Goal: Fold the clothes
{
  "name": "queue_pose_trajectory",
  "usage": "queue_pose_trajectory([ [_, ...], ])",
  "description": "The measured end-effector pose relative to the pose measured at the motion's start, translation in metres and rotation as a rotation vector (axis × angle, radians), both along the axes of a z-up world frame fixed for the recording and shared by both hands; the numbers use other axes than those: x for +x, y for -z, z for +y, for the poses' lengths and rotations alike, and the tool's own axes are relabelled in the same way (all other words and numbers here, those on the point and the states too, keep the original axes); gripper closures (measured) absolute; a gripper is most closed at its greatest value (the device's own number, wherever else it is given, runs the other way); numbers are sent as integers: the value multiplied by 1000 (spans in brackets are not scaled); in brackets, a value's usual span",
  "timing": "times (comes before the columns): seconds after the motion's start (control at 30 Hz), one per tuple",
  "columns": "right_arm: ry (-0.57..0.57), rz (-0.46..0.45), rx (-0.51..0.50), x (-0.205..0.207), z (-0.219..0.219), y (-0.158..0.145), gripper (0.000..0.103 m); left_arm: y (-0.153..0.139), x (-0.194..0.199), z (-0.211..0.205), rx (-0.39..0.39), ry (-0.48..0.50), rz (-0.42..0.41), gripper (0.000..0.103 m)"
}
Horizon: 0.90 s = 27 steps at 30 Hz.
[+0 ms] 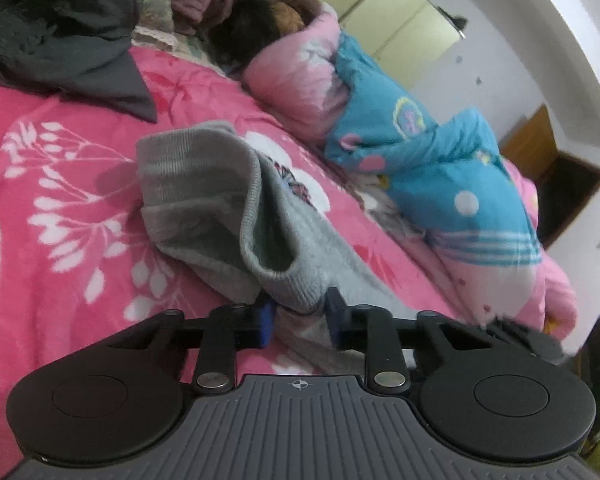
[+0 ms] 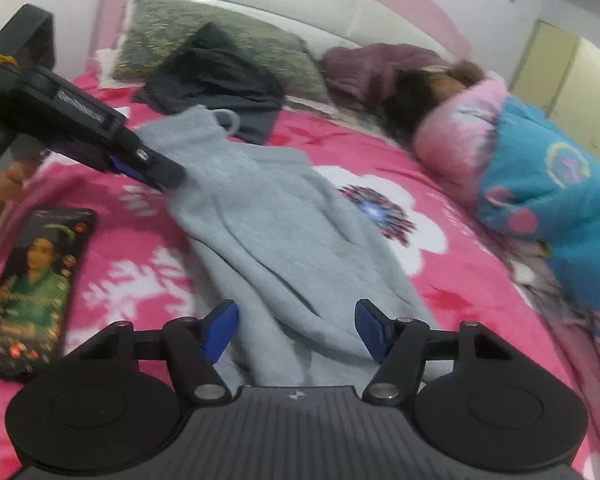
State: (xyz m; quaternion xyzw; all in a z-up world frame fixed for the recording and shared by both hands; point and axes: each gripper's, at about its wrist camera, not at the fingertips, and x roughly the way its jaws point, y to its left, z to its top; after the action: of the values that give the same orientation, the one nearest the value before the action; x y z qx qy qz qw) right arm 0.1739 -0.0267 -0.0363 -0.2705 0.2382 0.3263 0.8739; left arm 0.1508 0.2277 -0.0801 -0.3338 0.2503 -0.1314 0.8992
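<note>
Left wrist view: the left hand-held gripper (image 1: 298, 312) is clenched on a ribbed edge of the light grey knitted garment (image 1: 204, 196), whose cloth bunches between its blue pads (image 1: 265, 320). That garment lies crumpled and partly doubled over on the pink bedspread with white floral print (image 1: 52, 208).

Right wrist view: the right hand-held gripper (image 2: 296, 330) is released, its jaws standing wide with grey cloth lying between them but not pinched. The left gripper enters from the left, gripping the garment's far end, which is lifted off the bedspread. A dark grey heap of clothing (image 2: 216, 76) lies at the head of the bed, well apart; a rolled pink and blue quilt (image 2: 540, 176) lies along the right side; a phone with a figure in green on its screen (image 2: 32, 288) rests on the bedspread at left.

Step in hand, as judged: one end is held, the other is being approached, so a fold or a straightening is under way. The next move calls for the right jaws to close on the near edge. No brand or writing can be read; the print on the left gripper's side is blurred.
</note>
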Motion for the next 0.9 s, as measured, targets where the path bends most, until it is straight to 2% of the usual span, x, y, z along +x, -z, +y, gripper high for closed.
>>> queue_pose_trajectory([
  [0.17, 29, -31, -22, 5, -24, 1, 36, -11, -5, 9, -58, -49, -61, 90],
  [0.4, -40, -83, -32, 2, -22, -4, 37, -19, -7, 22, -138, -98, -140, 91],
  [0.57, -21, -81, -36, 16, -22, -2, 36, -18, -9, 37, -192, -131, -161, 91],
  [0.7, -27, -80, -85, 14, -17, 9, 38, -16, -8, 44, -211, -150, -158, 91],
  [0.73, -28, -80, -97, 13, -16, 12, 46, -15, -8, 45, -214, -152, -159, 91],
  [0.77, -30, -80, -109, 13, -14, 15, 63, -15, -8, 46, -217, -152, -159, 91],
  [0.8, -31, -75, -113, 12, -14, 16, 76, -15, -8, 46, -216, -150, -159, 91],
  [0.83, -31, -53, -84, 9, -15, 11, 92, -15, -8, 47, -213, -150, -158, 91],
  [0.9, -32, -9, -26, 3, -18, 0, 94, -16, -10, 47, -202, -162, -157, 91],
])
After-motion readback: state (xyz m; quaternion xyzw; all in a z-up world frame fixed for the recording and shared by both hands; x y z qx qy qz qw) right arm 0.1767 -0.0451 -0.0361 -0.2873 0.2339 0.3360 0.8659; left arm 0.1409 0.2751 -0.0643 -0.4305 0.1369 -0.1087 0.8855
